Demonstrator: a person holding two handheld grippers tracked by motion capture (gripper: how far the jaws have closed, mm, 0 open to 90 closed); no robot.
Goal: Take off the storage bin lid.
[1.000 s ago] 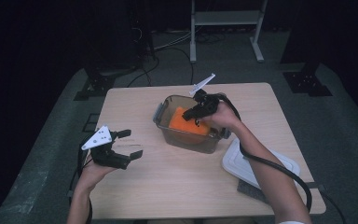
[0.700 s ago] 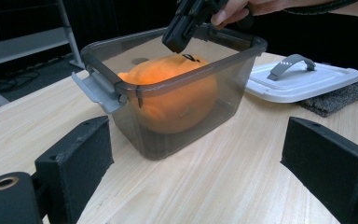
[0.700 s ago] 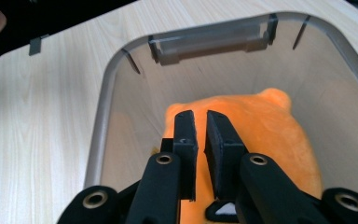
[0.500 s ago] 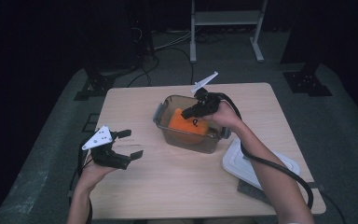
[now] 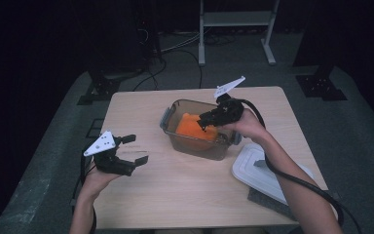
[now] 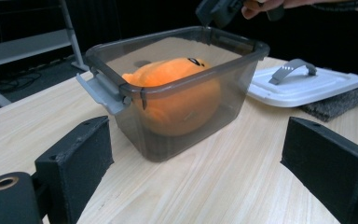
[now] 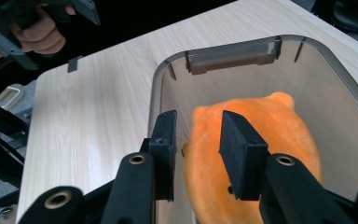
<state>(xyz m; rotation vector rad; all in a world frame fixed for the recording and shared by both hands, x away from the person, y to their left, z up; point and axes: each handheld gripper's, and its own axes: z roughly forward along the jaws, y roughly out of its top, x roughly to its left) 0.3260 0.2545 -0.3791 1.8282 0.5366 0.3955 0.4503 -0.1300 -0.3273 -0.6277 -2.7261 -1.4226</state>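
The left claw [image 5: 135, 150] rests at about 8 o'clock on the desk [image 5: 185, 190], its jaws spread wide and holding nothing; it sits just where it sat a second ago, pointed toward the bin [image 5: 195, 144]. In the left gripper view those jaws frame the bin from well apart, so this hand seems to be waiting.

At the desk's centre the clear bin holds the orange plush [image 5: 192, 127], which lies inside against the bottom and nearer the 9 o'clock wall. The plush has not shifted over the last second.

The change is on the right. The right claw [image 5: 205, 119] has tipped a little lower over the bin's 3 o'clock rim, and the plate on top of it stands higher and steeper than before. In the right gripper view the jaws stand partly open above the plush [image 7: 256, 140], one near the bin's wall [image 7: 154, 100], and nothing is clamped between them. Whether the pads touch the fabric, I cannot tell.

I judge this as a reach settling onto the plush: either a grasp about to close or a release just made.

The white lid [image 5: 263, 168] lies off the bin at 4 o'clock, on a grey pad [image 5: 272, 204].
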